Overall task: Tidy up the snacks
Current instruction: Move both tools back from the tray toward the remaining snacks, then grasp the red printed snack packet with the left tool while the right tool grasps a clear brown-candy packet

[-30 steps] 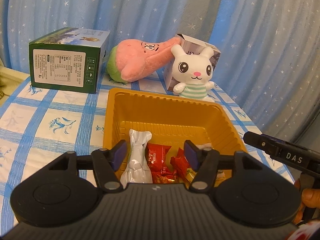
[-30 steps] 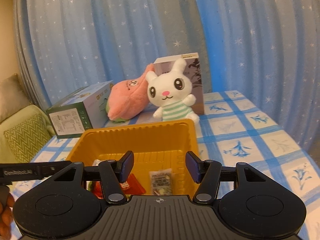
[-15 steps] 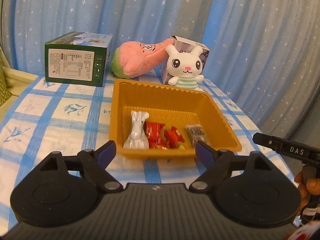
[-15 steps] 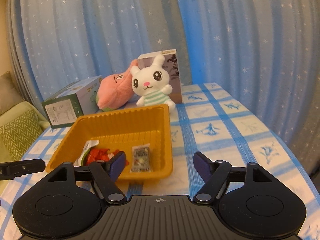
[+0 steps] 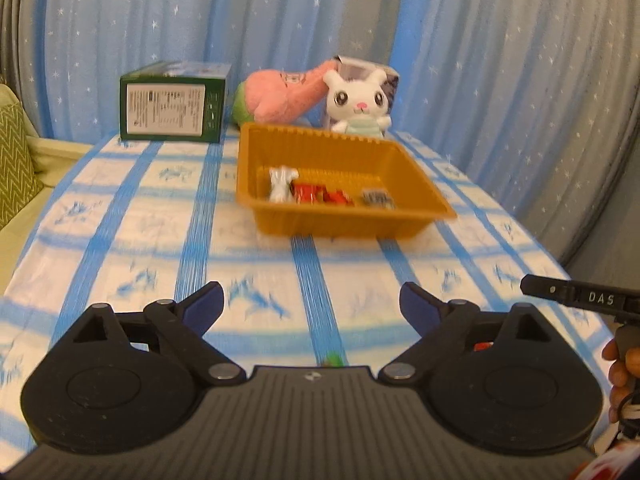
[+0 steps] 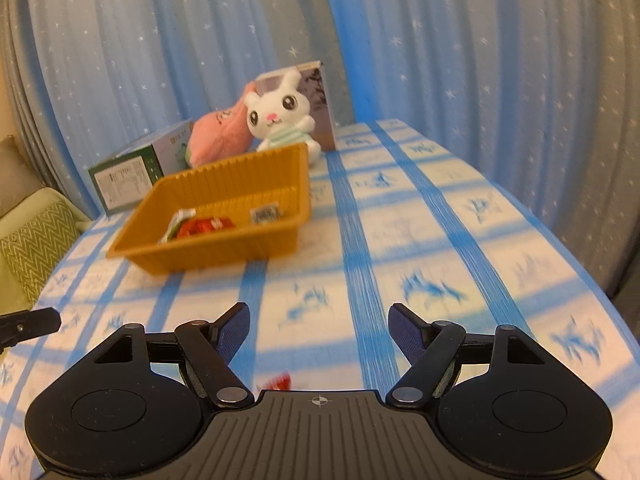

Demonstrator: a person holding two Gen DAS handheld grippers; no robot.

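Blue checked tablecloth (image 5: 132, 216) lay under both grippers. Left gripper (image 5: 311, 300) and right gripper (image 6: 319, 320) stood wide apart, empty; ahead of them sat the orange tray (image 5: 416, 184) holding snacks (image 5: 320, 194).

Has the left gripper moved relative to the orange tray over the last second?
Yes. The left gripper has pulled back from the orange tray: its open fingers were over the snacks, and now bare tablecloth lies between.
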